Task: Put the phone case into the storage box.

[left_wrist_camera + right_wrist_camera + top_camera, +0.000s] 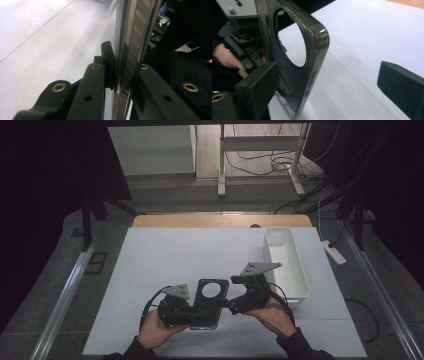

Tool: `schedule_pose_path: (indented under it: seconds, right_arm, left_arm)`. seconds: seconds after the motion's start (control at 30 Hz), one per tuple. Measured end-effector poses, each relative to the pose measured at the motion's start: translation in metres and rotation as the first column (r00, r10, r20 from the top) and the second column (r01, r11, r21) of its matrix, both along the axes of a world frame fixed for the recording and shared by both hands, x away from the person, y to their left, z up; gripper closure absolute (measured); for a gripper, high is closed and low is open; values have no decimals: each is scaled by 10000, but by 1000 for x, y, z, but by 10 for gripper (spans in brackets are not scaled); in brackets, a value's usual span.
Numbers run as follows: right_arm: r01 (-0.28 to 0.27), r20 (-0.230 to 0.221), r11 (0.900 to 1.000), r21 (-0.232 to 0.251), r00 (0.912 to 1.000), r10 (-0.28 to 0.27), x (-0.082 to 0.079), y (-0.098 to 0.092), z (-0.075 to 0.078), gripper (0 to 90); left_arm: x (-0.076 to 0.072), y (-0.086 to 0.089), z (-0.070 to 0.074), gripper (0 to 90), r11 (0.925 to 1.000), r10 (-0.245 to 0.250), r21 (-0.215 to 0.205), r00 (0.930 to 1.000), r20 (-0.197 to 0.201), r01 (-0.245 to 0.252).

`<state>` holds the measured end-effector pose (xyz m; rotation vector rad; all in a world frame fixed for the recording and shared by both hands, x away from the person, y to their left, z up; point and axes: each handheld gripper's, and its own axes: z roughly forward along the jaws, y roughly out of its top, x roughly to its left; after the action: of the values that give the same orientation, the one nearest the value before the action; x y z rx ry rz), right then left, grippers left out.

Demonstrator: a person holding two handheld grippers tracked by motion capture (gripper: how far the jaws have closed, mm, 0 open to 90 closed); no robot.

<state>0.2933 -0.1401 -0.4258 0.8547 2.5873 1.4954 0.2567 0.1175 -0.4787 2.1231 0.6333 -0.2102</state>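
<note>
A dark, see-through phone case (209, 301) with a large round cut-out is held on edge just above the white sheet, near the table's front. My left gripper (192, 314) is shut on the case's near end. In the left gripper view the glossy case edge (135, 37) is clamped between the two black jaws. My right gripper (231, 306) reaches in from the right and is open. In the right gripper view the case (312, 52) stands next to the left pad (259, 85). The right pad (402, 87) is well off it.
A white sheet (200, 255) covers the wooden table (220, 221). A long white bin (287, 265) stands at the right, close behind my right hand. Metal rails run along both sides. Beyond the table are desk legs and floor cables.
</note>
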Motion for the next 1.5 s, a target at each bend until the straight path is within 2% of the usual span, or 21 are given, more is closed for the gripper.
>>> schedule_pose_path:
  seconds: [0.17,0.33,0.4,0.57,0.77,1.03,1.23,1.4,1.5]
  right_arm:
    - [343,429,9992,-199,9985,-335,0,-2,2,0]
    - [416,765,9985,-354,9963,-388,0,-5,5,0]
    - [462,914,9984,-333,9949,-430,0,-6,6,0]
    - [742,943,9963,-433,9931,-698,1,-8,6,0]
    - [981,946,9936,-562,9912,-925,3,-10,6,0]
    - [1299,1065,9901,-534,9866,-1237,2,-9,8,0]
    - [1448,896,9885,-438,9860,-1405,2,-8,10,0]
    - [1469,963,9877,-540,9853,-1413,1,-9,11,8]
    - [1682,1350,9838,-625,9781,-1587,-2,-9,14,117]
  left_arm:
    - [0,0,0,851,9983,448,370,9990,-14,-448]
    - [1,2,2,851,9920,1041,709,9946,21,-1040]
    - [1,2,3,851,9876,1297,883,9915,46,-1297]
    - [1,0,3,851,9738,1819,1365,9833,114,-1817]
    - [1,-1,2,851,9630,2181,1603,9759,94,-2167]
    - [-1,-4,3,851,9620,2159,1681,9763,142,-2152]
    - [-3,-9,4,851,9679,1967,1591,9805,39,-1948]
    - [-4,-10,4,851,9706,1891,1535,9819,-107,-1852]
    - [-5,-11,3,851,9738,1775,1474,9840,-179,-1730]
